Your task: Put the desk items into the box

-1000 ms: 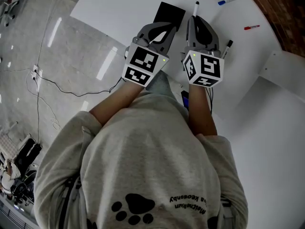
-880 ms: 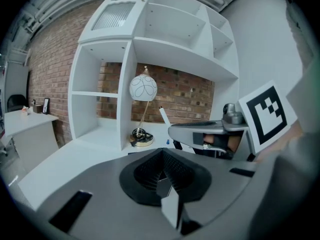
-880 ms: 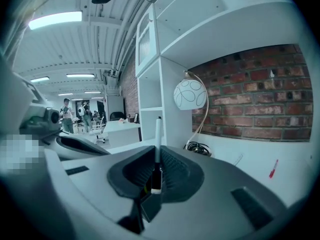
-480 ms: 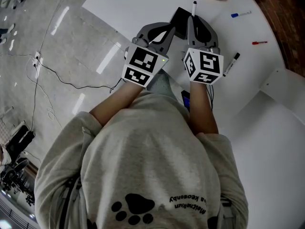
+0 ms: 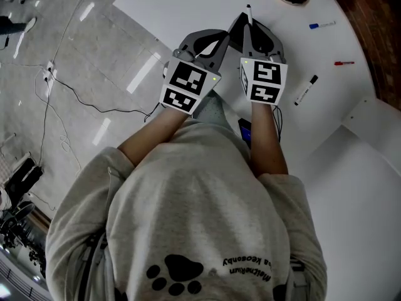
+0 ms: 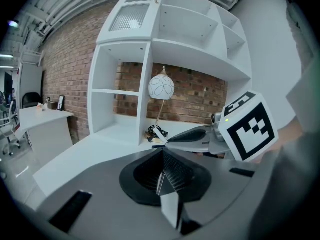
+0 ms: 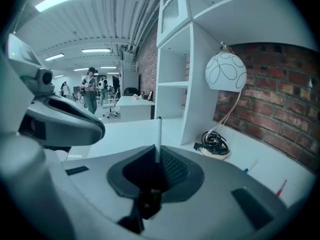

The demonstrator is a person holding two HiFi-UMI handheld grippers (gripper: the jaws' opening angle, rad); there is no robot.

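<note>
- Head view: at upper centre, the left gripper (image 5: 223, 41) and the right gripper (image 5: 250, 31) meet over the bench (image 5: 182, 8). A black panel (image 5: 238, 26) sits between them, probably the box's lid tipped up for loading. The markers (image 5: 306, 89) at right await their turn.
- Left gripper view: the jaws pinch the panel's thin edge, seemingly to steady it.
- Right gripper view: the jaws are clamped on a pen (image 7: 158, 134) pointing forward, apparently ready to slide in.

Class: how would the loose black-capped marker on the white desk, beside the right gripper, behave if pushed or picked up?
The marker looks slim and round, lying flat on the smooth desk, so a sideways push would probably roll it. It seems rigid and light; an off-centre pinch might let it swivel.
</note>
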